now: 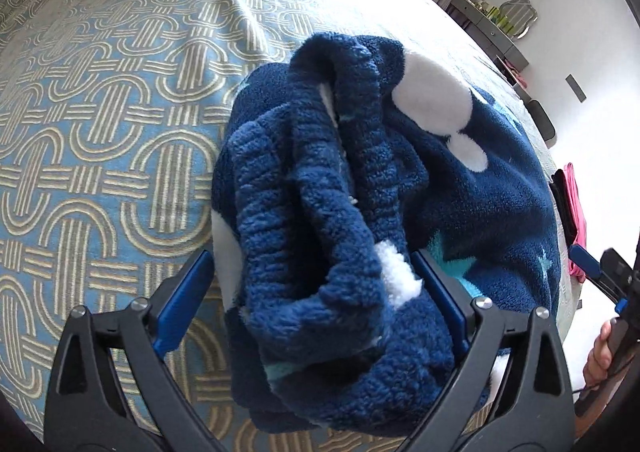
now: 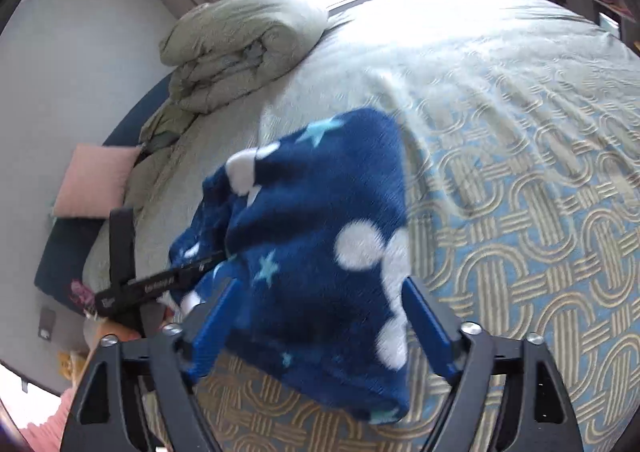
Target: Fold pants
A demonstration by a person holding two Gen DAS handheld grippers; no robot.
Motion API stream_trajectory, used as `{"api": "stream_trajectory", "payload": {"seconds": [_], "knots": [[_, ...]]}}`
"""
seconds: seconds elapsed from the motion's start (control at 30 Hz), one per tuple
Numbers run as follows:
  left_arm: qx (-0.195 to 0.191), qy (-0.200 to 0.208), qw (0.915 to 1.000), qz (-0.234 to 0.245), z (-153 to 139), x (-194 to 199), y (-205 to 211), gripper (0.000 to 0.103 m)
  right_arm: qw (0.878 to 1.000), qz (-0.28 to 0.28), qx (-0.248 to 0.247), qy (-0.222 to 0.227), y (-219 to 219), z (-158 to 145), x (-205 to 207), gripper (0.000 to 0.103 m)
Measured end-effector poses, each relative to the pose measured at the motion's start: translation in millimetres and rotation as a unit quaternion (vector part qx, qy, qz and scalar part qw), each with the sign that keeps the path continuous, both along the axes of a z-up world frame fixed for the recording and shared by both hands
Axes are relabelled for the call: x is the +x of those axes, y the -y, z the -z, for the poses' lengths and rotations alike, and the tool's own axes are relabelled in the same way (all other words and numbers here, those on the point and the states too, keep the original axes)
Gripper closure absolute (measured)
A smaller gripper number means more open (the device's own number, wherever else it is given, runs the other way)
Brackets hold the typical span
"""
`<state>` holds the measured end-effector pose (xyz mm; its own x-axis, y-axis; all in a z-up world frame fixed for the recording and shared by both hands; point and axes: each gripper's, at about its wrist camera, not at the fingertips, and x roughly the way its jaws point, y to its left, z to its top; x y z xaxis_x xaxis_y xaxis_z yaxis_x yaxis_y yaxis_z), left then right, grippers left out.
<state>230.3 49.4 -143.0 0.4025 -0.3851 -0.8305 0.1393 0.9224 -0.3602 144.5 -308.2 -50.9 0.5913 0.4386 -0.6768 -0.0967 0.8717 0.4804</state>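
The pants (image 1: 360, 187) are dark blue fleece with white dots and pale blue stars, bunched in a heap on the patterned bedspread (image 1: 100, 111). My left gripper (image 1: 316, 292) is open, its blue fingers spread on either side of the ribbed waistband. In the right wrist view the pants (image 2: 312, 252) lie folded in a thick wad. My right gripper (image 2: 320, 320) is open, its fingers on either side of the near edge of the wad. The left gripper (image 2: 160, 284) shows at the pants' left side.
A rolled grey-green duvet (image 2: 240, 47) lies at the head of the bed, with a pink pillow (image 2: 96, 179) beside it. The bed edge is on the right in the left wrist view, with a shelf (image 1: 496, 31) by the wall and pink cloth (image 1: 576, 203) beyond.
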Motion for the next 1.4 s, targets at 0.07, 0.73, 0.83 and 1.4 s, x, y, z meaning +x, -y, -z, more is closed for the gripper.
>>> {"api": "stream_trajectory", "payload": {"seconds": [0.07,0.73,0.83,1.4], "knots": [[-0.01,-0.006,0.9999,0.001,2.3,0.9,-1.6,0.005,1.0,0.01,0.006,-0.018,13.0,4.1,13.5,0.016],[-0.067,-0.035,0.9967,0.028,18.9,20.0,6.1,0.001,0.973,-0.068,0.147,-0.163,-1.0,90.2,79.1,0.0],[-0.07,-0.032,0.9967,0.027,19.2,22.1,5.9,0.002,0.976,-0.073,0.128,-0.158,-6.9,88.6,84.6,0.0],[-0.08,0.042,0.9946,0.051,-37.9,-18.0,34.8,0.052,0.99,-0.052,0.097,-0.084,2.9,34.3,45.9,0.06]]}}
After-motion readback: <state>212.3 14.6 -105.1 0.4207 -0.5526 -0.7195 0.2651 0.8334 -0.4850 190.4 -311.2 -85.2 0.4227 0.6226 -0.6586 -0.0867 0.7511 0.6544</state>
